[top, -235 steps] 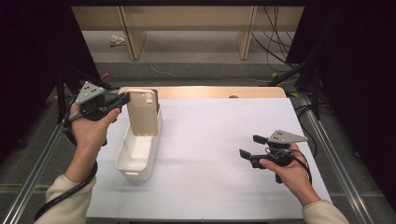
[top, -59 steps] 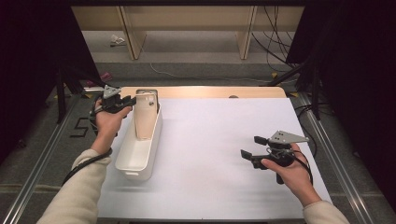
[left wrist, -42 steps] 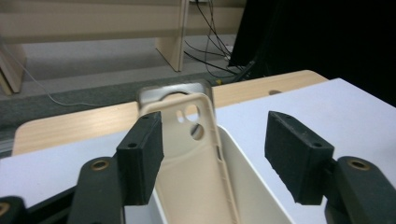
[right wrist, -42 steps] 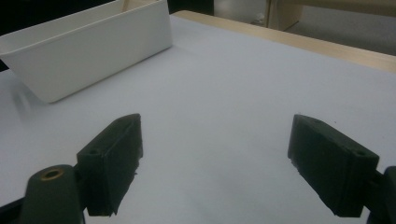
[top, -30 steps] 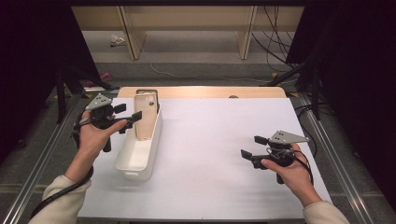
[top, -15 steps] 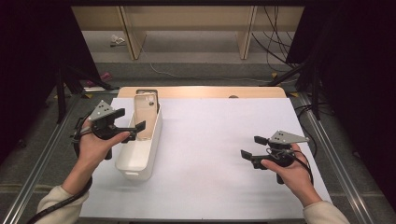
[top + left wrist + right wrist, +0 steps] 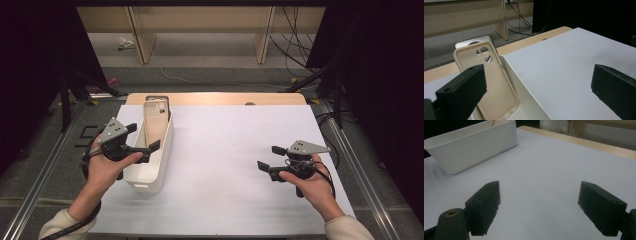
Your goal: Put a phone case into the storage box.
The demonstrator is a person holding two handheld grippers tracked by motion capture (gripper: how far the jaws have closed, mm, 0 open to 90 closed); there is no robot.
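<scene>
Leaning upright against the far end wall of a long white plastic bin, a beige soft phone case with round camera cut-outs stood on its lower edge inside the bin, its hollow side facing the person. Close behind it stood a second, darker case with a grey rim, peeping above the beige one's top edge. The bin lay on the left part of the white-covered tabletop, its long side running away from the person.

The left tool hovered at the bin's left rim near the middle of its length, clear of the beige case; its jaws had just been opening and stood spread wide with nothing between them. In the left gripper view the case stood beyond the jaws, untouched.

Well apart, at the right of the tabletop, the right tool was held low over the bare cover, jaws spread and empty, pointing toward the bin.
</scene>
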